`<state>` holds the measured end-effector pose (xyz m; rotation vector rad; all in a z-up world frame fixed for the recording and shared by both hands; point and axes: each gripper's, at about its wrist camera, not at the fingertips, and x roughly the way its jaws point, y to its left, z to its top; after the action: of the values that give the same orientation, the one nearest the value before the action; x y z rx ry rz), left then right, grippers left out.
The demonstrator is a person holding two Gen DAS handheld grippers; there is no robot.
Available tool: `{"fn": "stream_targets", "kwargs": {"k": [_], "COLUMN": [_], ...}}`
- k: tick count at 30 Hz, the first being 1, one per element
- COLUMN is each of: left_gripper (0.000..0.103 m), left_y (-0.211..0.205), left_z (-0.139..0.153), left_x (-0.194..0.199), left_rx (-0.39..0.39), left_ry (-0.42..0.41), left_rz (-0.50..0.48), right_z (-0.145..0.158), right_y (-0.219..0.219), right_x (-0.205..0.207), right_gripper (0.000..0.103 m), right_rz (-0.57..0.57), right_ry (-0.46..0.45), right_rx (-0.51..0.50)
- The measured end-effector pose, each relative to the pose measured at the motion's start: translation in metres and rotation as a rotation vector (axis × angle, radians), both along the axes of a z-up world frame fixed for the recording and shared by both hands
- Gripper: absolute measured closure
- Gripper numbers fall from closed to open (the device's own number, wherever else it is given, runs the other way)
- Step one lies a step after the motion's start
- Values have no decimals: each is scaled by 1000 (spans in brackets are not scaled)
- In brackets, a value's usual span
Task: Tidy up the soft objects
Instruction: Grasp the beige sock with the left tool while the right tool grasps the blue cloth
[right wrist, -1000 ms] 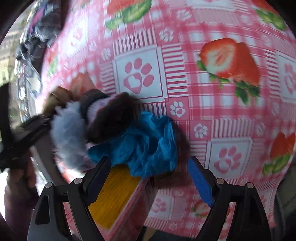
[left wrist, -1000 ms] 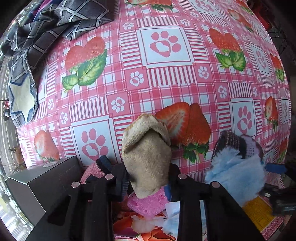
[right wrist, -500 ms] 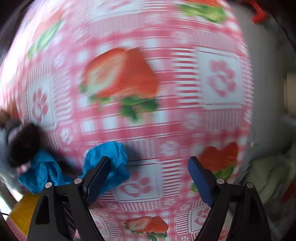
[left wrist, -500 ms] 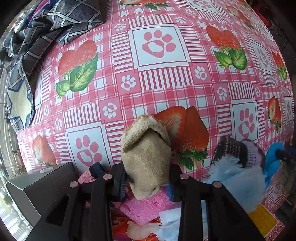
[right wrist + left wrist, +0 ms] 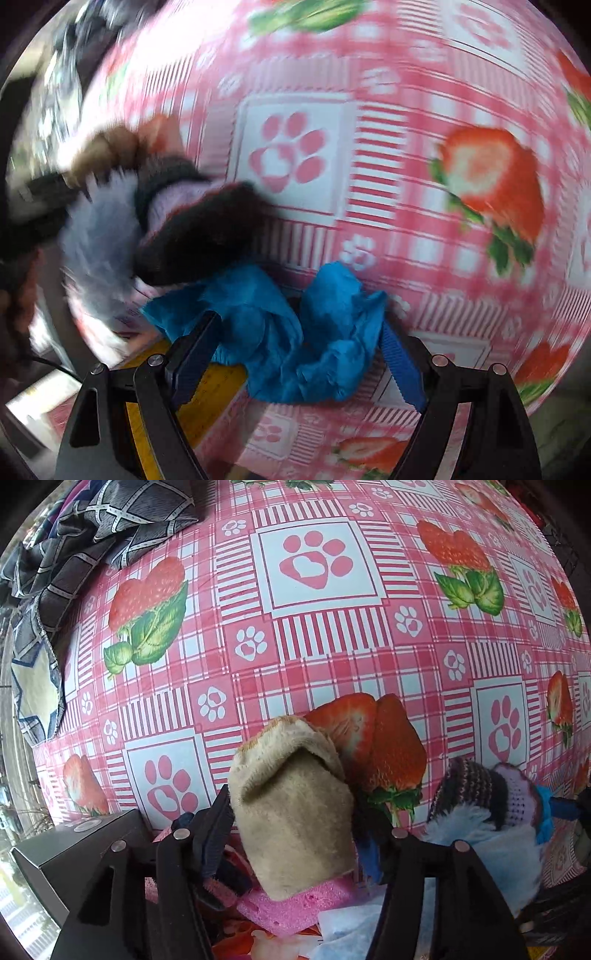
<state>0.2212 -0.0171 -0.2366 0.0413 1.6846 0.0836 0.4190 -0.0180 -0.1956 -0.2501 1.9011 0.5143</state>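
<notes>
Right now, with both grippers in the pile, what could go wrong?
1. The tan plush stands between the left gripper fingers over the pink sponge; lifting might drag the sponge.
2. The blue cloth bunches between the right gripper fingers, partly under the dark knit item; pulling may tug that along.
3. The right view is blurred, so the grasp is uncertain.

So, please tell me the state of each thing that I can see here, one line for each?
Left claw: shut on the beige plush piece.
Beige plush piece: held upright, above the pink sponge.
Pink sponge: lying flat under the plush.
Right claw: open, around the blue cloth.
Blue cloth: crumpled, on the tablecloth.
Fluffy pale blue piece: lying beside the knitted item.
Dark patterned fabric: bunched at the far corner.
</notes>
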Motion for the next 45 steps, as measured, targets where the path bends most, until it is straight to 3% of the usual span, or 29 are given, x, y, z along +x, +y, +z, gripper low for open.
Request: {"fn": "stream_targets", "kwargs": {"k": [2,6,7,13,15,18,20,25,27,29,32,36,38,40,42,45], "left_gripper": [37,36,35,34,34,34,34,33,33,33,33,34,42,66,71,75], "left_y": [-1,1,2,4,5,5,3,-2,-3,-5,-6,-6,-7,-10,-15,-15], "left_z": [-2,-3,-3,-1,-1,-1,-1,0,0,1,1,1,3,6,8,19], "left_x": [0,4,5,10,12,13,13,10,8,6,2,-4,-7,-10,-11,-16], "left_rx": [-2,-6,-7,-16,-16,-14,-10,-4,-2,0,2,4,-5,-1,25,15], "left_ry": [-4,-9,-10,-17,-17,-22,-25,-23,-27,-33,-38,-36,-37,-36,-39,-75], "left_rz": [6,10,9,10,4,-3,-11,-20,-22,-22,-15,-6,-6,-16,-35,-19], "right_z": [-1,-4,-4,5,16,35,42,33,23,18,-5,-5,-9,-19,-12,-5], "right_y": [7,-8,-17,-114,-142,-165,-158,-102,-98,-93,-88,-91,-80,-66,-69,-69], "right_x": [-5,-1,1,40,50,49,45,36,27,17,7,-4,-6,-3,-13,-23], "right_gripper": [15,15,11,9,9,9,9,9,9,1,0,0,0,0,9,37], "right_rz": [75,117,118,-141,-253,-367,-341,-244,-224,-231,-256,-223,-208,-204,-193,-173], "right_ry": [-35,-128,-145,-170,-171,-143,-160,-176,-174,-190,-205,-210,-201,-190,-197,-214], "right_rx": [-55,-219,-234,-316,-277,-113,-75,-95,-115,-131,-124,-128,-133,-136,-166,-163]}}
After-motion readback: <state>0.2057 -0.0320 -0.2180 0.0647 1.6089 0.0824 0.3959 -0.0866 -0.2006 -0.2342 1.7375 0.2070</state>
